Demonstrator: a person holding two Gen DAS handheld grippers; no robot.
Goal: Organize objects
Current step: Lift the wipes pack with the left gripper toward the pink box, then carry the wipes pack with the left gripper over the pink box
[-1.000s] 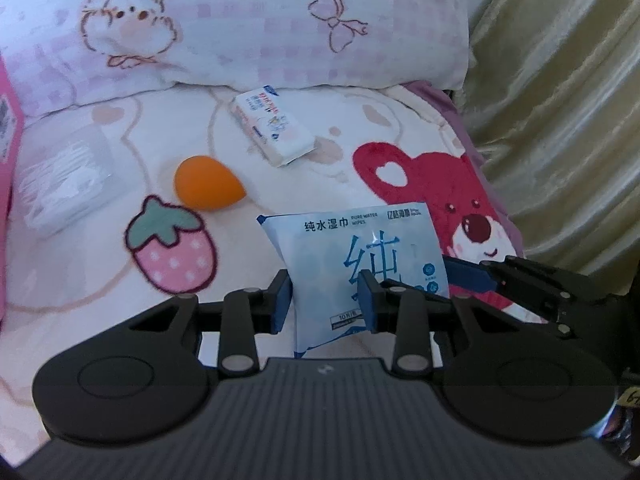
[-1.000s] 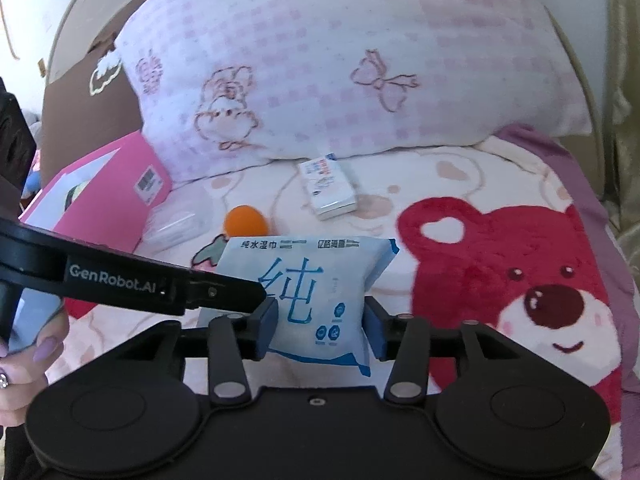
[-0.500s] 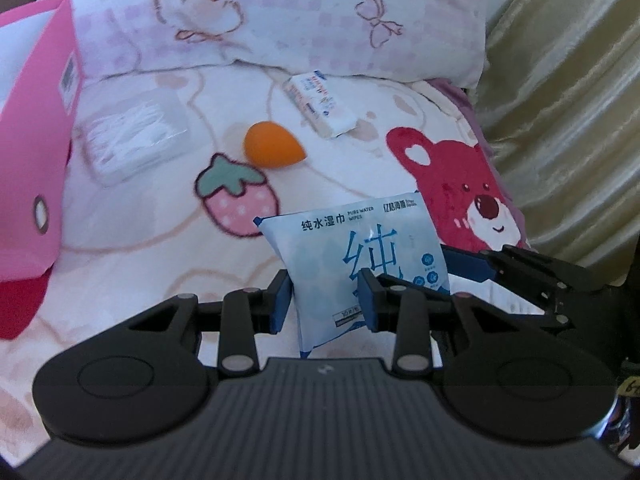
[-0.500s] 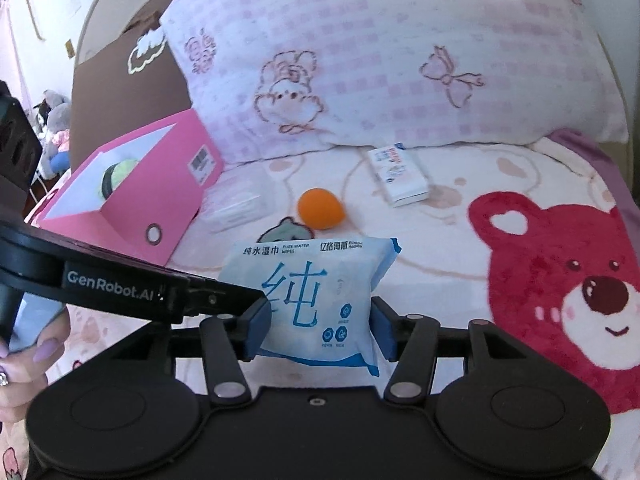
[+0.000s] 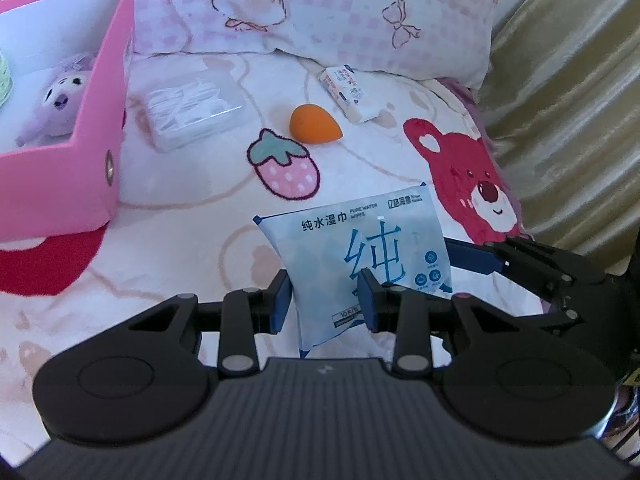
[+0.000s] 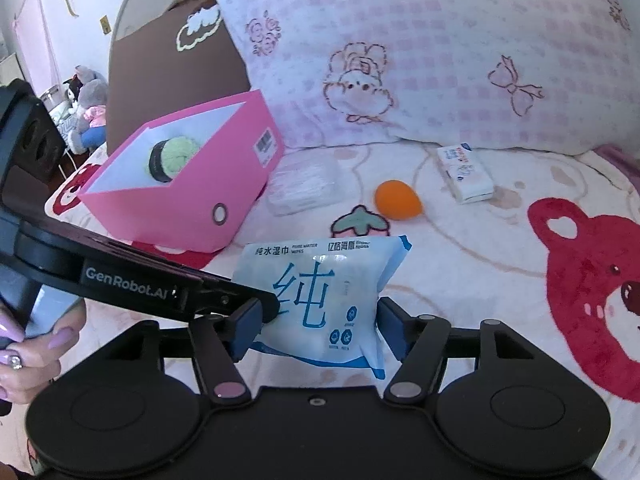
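Observation:
A blue-and-white wet wipes pack (image 5: 360, 252) is held off the bed by both grippers. My left gripper (image 5: 324, 300) is shut on its lower left part. My right gripper (image 6: 318, 326) is shut on the pack (image 6: 320, 292) from the other side; its fingers (image 5: 476, 260) show at the pack's right edge in the left wrist view. The pink storage box (image 5: 96, 148) stands open at the left and also shows in the right wrist view (image 6: 188, 208). It holds a purple plush toy (image 5: 60, 96) and a green round item (image 6: 172, 156).
On the bedspread lie an orange beauty sponge (image 5: 314, 125), a clear plastic box of cotton swabs (image 5: 192, 108) and a small tissue pack (image 5: 352, 92). A pink checked pillow (image 5: 340, 4) lies behind them. A gold curtain (image 5: 572, 92) hangs at the right.
Both grippers have carried the wipes pack left and back from the pillow. The pink box has come far into view at the left.

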